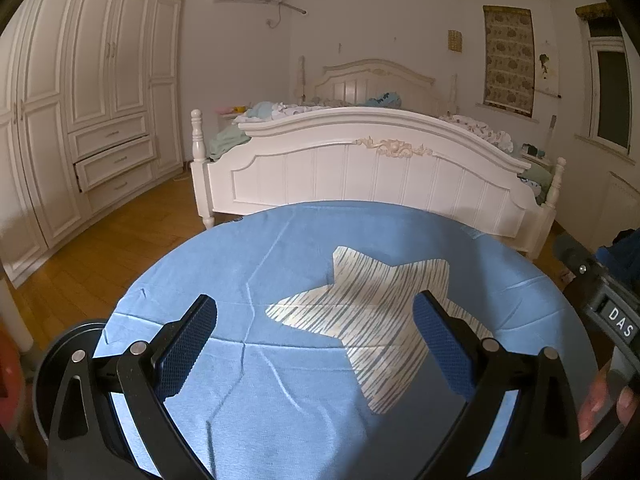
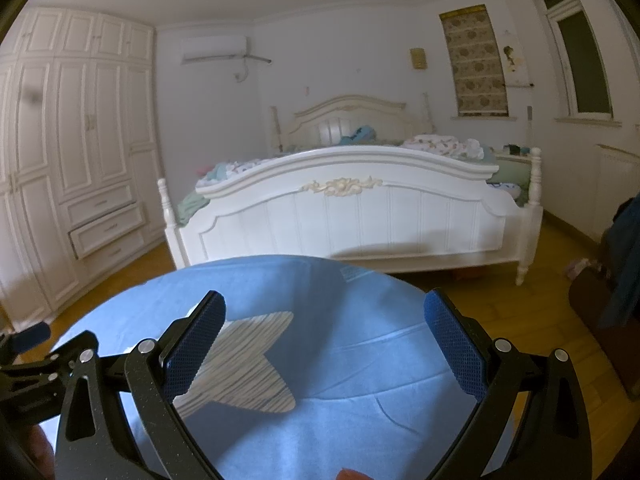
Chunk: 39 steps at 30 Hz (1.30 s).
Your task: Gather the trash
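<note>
Left gripper (image 1: 314,314) spread wide, nothing between the blue pads (image 1: 188,346). Right gripper (image 2: 324,312) likewise parted and empty-handed. Both held above a round table under a blue cloth (image 1: 224,264), the cloth printed with a pale striped star (image 1: 376,312).

No trash to be found on the cloth in either view: creases and the star print only. No bin or bag clearly made out either; a dark round shape (image 1: 68,360) at the table's left edge too cut off to identify. Some small pinkish bits (image 2: 582,268) on the wooden floor at the right, too blurred to call litter or not.

Judged from this: either not yet begun or already finished at the table, with no way to tell which. Perhaps more to pick up elsewhere, around the white bed (image 1: 360,160) with its rumpled bedding.

Readable writing: only "DAS" (image 1: 622,322) on the body of the right-hand device at the frame edge. Nothing else legible.
</note>
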Motion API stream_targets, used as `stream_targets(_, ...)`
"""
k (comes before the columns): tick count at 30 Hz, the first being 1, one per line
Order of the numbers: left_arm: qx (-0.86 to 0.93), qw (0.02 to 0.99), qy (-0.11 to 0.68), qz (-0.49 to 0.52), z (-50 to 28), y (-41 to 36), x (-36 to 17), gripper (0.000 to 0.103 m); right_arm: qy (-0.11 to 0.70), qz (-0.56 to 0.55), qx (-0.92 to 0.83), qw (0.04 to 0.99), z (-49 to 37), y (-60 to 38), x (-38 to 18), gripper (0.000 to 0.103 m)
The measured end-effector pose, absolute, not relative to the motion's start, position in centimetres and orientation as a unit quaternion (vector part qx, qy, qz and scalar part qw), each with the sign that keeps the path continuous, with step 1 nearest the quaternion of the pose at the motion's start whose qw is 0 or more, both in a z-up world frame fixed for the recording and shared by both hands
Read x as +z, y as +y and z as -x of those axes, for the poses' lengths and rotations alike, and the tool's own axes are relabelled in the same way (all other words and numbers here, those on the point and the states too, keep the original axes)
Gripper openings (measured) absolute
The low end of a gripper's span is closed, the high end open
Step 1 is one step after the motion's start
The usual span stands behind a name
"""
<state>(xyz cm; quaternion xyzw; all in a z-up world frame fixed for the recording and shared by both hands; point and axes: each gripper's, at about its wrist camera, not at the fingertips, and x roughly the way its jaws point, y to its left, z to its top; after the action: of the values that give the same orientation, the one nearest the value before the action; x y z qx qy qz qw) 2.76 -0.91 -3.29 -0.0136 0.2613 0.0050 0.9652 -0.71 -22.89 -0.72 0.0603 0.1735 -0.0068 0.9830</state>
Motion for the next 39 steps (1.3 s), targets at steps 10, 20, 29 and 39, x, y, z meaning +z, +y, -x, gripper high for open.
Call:
stream_targets(10,0.005,0.965,0.263,0.012,-2.71,-1.18,-3.28,0.098,0.175,-0.061,-0.003,0.983,-0.08,-23.51,-0.74,0.098)
stream_targets(20,0.005,0.964,0.266,0.011,-2.88,-1.53,-3.48,0.098,0.176,-0.061,-0.003,0.983,-0.14,-23.61,-0.73,0.098)
stream_targets(29,0.003,0.965,0.263,0.01,-2.82,-1.54,-3.62,0.098,0.176,-0.061,-0.002,0.982,-0.4,-23.75,-0.67,0.098)
stream_targets(39,0.002,0.962,0.272,0.013,-2.99,-1.18,-3.89,0.098,0.177,-0.06,-0.002,0.982,-0.37,-23.8,-0.67,0.098)
